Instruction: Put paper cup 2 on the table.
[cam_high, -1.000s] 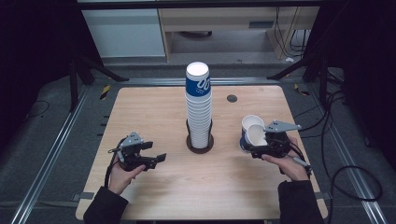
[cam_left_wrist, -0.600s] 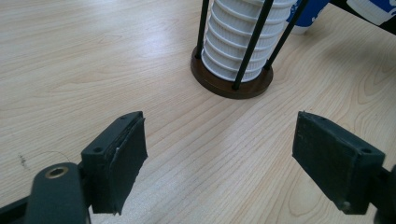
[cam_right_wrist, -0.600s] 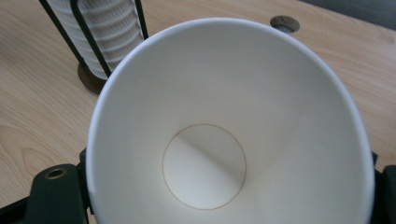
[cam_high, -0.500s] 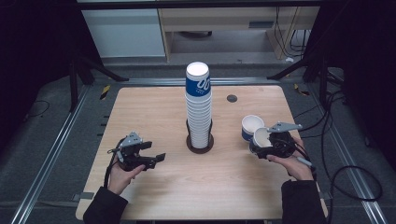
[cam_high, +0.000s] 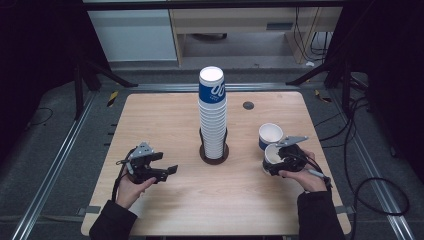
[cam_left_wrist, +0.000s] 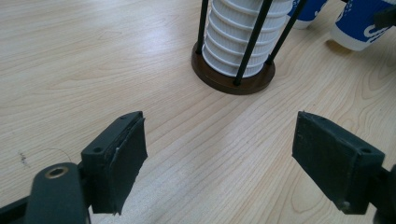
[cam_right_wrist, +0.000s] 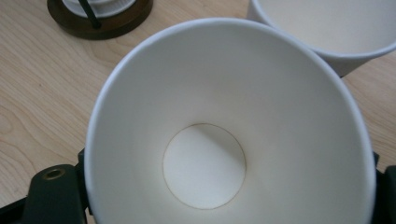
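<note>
On the right half of the desk (cam_high: 165, 125), we hold a paper cup (cam_high: 273, 155) in our right gripper (cam_high: 280, 161), close to the wood and just in front of a second cup (cam_high: 270, 135) that stands upright with its mouth up. The two cups sit so close in the high view that we cannot tell whether they touch; the right gripper view shows the second cup's rim (cam_right_wrist: 327, 28) just beyond the rim of the held one. In that view we look straight into the held cup (cam_right_wrist: 224, 140), its white inside and round bottom open toward the camera, with the gripper's black parts showing at either side of its wall. The jaws of the right gripper have just been opening a little, with the cup between them, and we cannot tell whether the pads press on its wall at this moment. At the middle of the desk a tall stack of cups (cam_high: 212, 115) rises from a dark round holder (cam_high: 214, 153) with thin black rods. Our left gripper (cam_high: 162, 170) hovers low over the left half of the desk, well apart from the stack, its jaws spread wide with nothing but bare wood between them; its fingers (cam_left_wrist: 116, 161) point toward the holder's base (cam_left_wrist: 233, 79).
</note>
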